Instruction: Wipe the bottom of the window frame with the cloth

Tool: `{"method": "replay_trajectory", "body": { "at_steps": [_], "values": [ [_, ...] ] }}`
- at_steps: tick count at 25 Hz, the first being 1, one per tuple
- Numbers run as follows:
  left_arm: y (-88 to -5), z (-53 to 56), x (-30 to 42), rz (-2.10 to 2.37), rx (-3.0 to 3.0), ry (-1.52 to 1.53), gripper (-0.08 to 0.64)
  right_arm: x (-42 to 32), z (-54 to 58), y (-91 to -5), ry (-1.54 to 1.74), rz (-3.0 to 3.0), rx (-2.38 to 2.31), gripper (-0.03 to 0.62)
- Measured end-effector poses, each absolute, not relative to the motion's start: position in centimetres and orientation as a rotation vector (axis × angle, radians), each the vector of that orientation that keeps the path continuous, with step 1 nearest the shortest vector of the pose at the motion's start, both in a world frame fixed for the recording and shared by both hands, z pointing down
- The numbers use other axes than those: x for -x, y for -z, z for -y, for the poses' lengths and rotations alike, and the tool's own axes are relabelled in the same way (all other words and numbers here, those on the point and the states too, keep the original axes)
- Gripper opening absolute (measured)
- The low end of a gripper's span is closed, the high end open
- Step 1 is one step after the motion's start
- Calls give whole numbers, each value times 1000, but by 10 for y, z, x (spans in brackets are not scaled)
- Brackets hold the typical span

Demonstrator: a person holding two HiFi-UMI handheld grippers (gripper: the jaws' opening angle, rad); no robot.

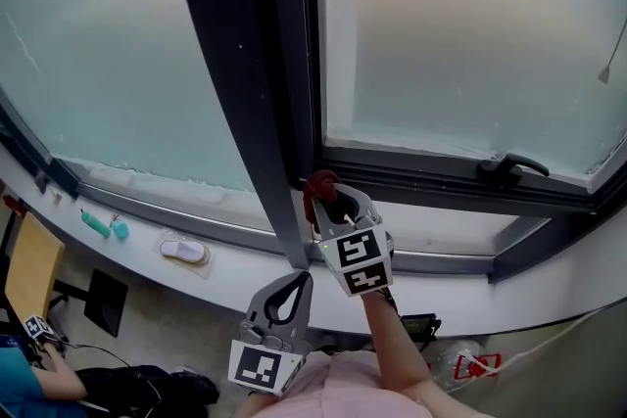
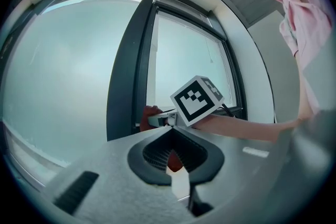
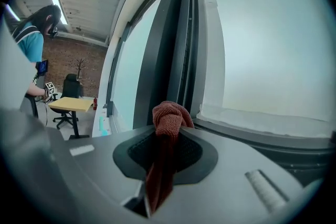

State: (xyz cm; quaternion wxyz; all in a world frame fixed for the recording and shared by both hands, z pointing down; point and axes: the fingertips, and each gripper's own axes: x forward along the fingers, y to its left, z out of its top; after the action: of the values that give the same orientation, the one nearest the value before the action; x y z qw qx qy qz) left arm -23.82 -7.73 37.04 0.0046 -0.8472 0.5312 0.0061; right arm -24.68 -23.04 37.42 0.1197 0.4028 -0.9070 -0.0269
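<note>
At the bottom centre of the head view, the left gripper [image 1: 297, 281] is held low and nearest the person. In its own view its jaws are seen drawn together with nothing between them, and the marker cube [image 2: 198, 99] of the other gripper is seen beyond their tips. Just above it in the head view, the right gripper [image 1: 331, 204] is reached forward on a bare forearm [image 1: 392, 338]. Its jaws are closed on a red cloth [image 3: 168, 118]. A knotted bunch of the cloth is pushed out past the tips, and the rest is trailed back between the jaws.

The cloth [image 1: 318, 189] is placed at the middle of the frame. There the dark upright post [image 1: 255, 83] is met by the bottom rail of the window frame [image 1: 441, 173]. Whether the cloth is touching the rail cannot be told. A black handle [image 1: 511, 165] is seen farther right on that rail. On the white sill [image 1: 460, 235], toward the lower left, a white object [image 1: 183, 251] and a teal object [image 1: 98, 225] are laid. Frosted glass [image 1: 470, 24] is seen across the top.
</note>
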Motion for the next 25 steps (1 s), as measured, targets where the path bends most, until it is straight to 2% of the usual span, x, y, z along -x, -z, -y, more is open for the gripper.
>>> {"method": "replay_trajectory", "body": {
  "at_steps": [9, 25],
  "values": [
    [-381, 81, 254, -1667, 2676, 45, -2, 245, 252, -387, 65, 2600, -1252, 63],
    [-377, 89, 229, -1592, 2709, 3, -2, 211, 250, -387, 130, 2548, -1329, 63]
  ]
}}
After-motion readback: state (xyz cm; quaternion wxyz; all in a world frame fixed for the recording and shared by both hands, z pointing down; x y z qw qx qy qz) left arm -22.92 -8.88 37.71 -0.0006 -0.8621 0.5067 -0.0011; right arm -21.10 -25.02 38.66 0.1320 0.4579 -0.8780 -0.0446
